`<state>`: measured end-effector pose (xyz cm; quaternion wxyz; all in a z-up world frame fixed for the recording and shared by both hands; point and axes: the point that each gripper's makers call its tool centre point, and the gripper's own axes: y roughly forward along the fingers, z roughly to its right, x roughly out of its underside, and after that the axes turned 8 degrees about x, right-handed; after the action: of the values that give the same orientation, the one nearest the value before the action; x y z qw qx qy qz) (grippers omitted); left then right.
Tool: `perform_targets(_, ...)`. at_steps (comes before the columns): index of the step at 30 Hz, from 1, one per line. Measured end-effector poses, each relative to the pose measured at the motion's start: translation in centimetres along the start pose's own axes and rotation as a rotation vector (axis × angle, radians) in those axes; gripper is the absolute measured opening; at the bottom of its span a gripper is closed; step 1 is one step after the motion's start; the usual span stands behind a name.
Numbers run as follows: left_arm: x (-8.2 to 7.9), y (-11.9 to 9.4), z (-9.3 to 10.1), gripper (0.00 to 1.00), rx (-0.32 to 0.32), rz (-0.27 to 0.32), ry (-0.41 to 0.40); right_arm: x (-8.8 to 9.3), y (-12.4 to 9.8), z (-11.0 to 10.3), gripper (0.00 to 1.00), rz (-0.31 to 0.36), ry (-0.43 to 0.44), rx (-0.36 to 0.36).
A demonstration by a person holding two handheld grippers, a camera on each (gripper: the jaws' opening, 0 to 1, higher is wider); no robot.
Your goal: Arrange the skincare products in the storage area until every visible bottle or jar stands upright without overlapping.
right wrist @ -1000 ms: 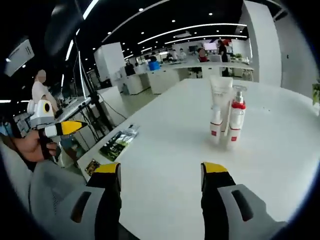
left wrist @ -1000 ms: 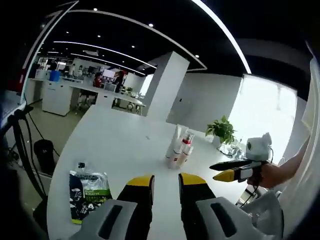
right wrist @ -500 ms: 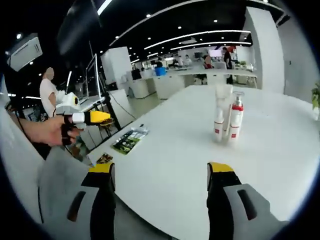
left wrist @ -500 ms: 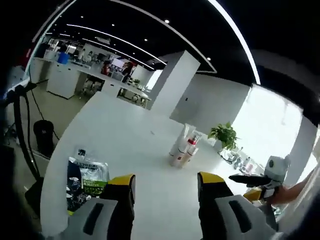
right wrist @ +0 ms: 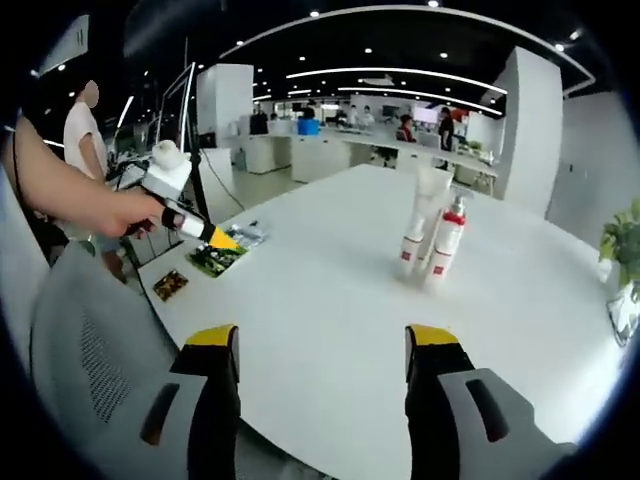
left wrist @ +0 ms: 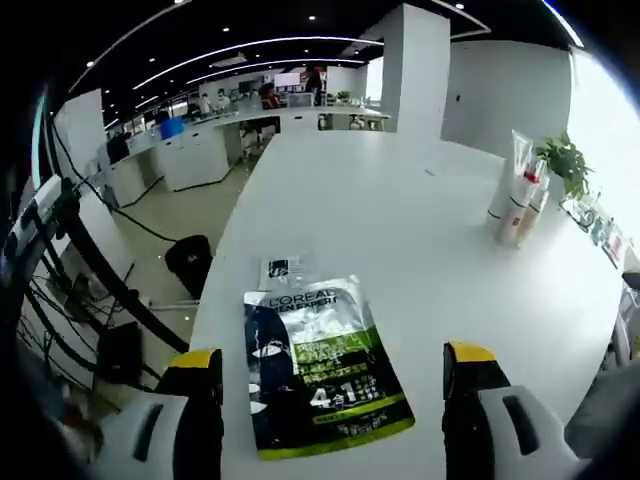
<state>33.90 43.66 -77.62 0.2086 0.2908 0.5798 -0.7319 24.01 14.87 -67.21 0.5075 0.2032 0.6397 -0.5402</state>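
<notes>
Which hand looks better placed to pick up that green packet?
Left. Its open claw hangs right over the packet near the table edge; the right claw faces the upright bottles instead.

Wide bare desk (right wrist: 330, 320) lies ahead of the right gripper (right wrist: 322, 345), its fingers spread apart. The one obstacle there is the upright bottles (right wrist: 432, 236) clustered mid-desk, touching one another. Near the desk's edge, a flat sachet (left wrist: 318, 365) lies between the left gripper (left wrist: 333, 365)'s parted fingers, with open surface from it to the bottles.
</notes>
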Motion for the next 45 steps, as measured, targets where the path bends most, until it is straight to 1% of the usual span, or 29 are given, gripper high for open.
perform_targets(2, 0.6, 0.4, 0.1, 0.93, -0.003, -0.032, 0.019, 0.3, 0.2, 0.1, 0.64, -0.009, -0.026, 0.011)
perform_targets(4, 0.8, 0.9, 0.0, 0.93, -0.006, -0.050, 0.048, 0.4, 0.2, 0.3, 0.64, -0.013, -0.044, 0.023)
perform_targets(6, 1.0, 1.3, -0.3, 0.92, -0.005, -0.075, 0.051, 0.8, 0.2, 0.6, 0.64, -0.027, -0.054, 0.028)
perform_targets(7, 1.1, 1.4, -0.4, 0.92, -0.005, -0.085, 0.047, 1.4, 0.3, 1.0, 0.63, -0.047, -0.066, 0.039)
perform_targets(9, 1.4, 1.7, -0.7, 0.91, -0.003, -0.104, 0.040, 1.9, 0.3, 1.2, 0.62, -0.076, -0.053, 0.040)
perform_targets(12, 2.6, 2.0, -1.0, 0.87, 0.003, -0.154, 0.028, 1.7, 0.5, 1.2, 0.58, -0.068, -0.054, 0.048)
perform_targets(13, 3.4, 2.0, -1.3, 0.85, -0.003, -0.192, 0.030, 2.1, 0.6, 1.1, 0.58, -0.086, -0.066, 0.048)
perform_targets(14, 2.9, 2.2, -1.0, 0.86, 0.021, -0.148, -0.005, 2.4, 0.6, 1.0, 0.58, -0.095, -0.076, 0.045)
perform_targets(15, 2.6, 2.2, -1.5, 0.85, -0.007, -0.130, 0.017, 2.5, 0.7, 0.8, 0.58, -0.098, -0.086, 0.041)
perform_targets(19, 2.4, 2.5, -1.3, 0.84, 0.003, -0.135, 0.024, 2.8, 0.7, 0.9, 0.58, -0.114, -0.087, 0.043)
perform_targets(22, 2.3, 2.5, -1.2, 0.81, 0.000, -0.131, 0.019, 2.8, 0.7, 1.0, 0.58, -0.111, -0.080, 0.041)
perform_targets(24, 2.2, 2.6, -0.9, 0.77, -0.005, -0.127, 0.018, 3.3, 0.9, 1.1, 0.57, -0.131, -0.089, 0.045)
perform_targets(25, 2.1, 2.6, -0.4, 0.73, -0.003, -0.122, 0.034, 3.6, 0.9, 1.1, 0.56, -0.148, -0.096, 0.041)
perform_targets(26, 2.0, 2.5, -0.3, 0.70, -0.015, -0.118, 0.042, 3.6, 0.8, 0.9, 0.56, -0.148, -0.090, 0.033)
perform_targets(27, 2.2, 2.2, 0.1, 0.66, -0.017, -0.121, 0.013, 3.5, 0.8, 0.8, 0.56, -0.144, -0.082, 0.022)
perform_targets(28, 2.2, 2.2, 0.5, 0.63, -0.005, -0.117, 0.013, 3.3, 0.8, 0.4, 0.56, -0.130, -0.077, 0.003)
perform_targets(30, 2.5, 2.1, 1.0, 0.62, -0.019, -0.127, 0.002, 3.3, 0.7, 0.0, 0.55, -0.133, -0.074, -0.015)
perform_targets(34, 3.2, 1.9, 2.7, 0.59, -0.014, -0.153, 0.004, 3.1, 0.6, -1.0, 0.53, -0.121, -0.074, -0.067)
perform_targets(35, 3.3, 1.8, 3.1, 0.55, -0.008, -0.158, 0.015, 3.2, 0.6, -1.1, 0.52, -0.127, -0.070, -0.077)
perform_targets(36, 3.6, 1.7, 4.6, 0.43, 0.042, -0.172, 0.032, 3.2, 0.7, -1.3, 0.50, -0.129, -0.067, -0.082)
perform_targets(37, 3.8, 1.5, 4.9, 0.37, 0.012, -0.174, 0.035, 3.2, 0.7, -1.4, 0.49, -0.132, -0.071, -0.091)
perform_targets(38, 4.1, 1.5, 5.8, 0.36, 0.014, -0.175, 0.016, 3.2, 0.6, -1.7, 0.48, -0.129, -0.077, -0.110)
perform_targets(39, 4.3, 1.4, 6.3, 0.34, 0.016, -0.175, 0.018, 3.0, 0.5, -2.0, 0.48, -0.120, -0.071, -0.124)
perform_targets(40, 4.5, 1.3, 7.0, 0.32, 0.020, -0.182, 0.021, 2.6, 0.4, -2.3, 0.48, -0.100, -0.059, -0.143)
perform_targets(42, 4.9, 1.1, 8.0, 0.24, 0.040, -0.207, 0.037, 2.2, 0.2, -2.6, 0.48, -0.085, -0.049, -0.157)
perform_targets(44, 5.1, 1.2, 8.5, 0.21, 0.045, -0.228, 0.058, 2.1, 0.1, -2.8, 0.47, -0.076, -0.054, -0.173)
perform_targets(45, 5.3, 1.2, 8.9, 0.20, 0.058, -0.244, 0.062, 1.9, 0.1, -2.9, 0.46, -0.069, -0.052, -0.176)
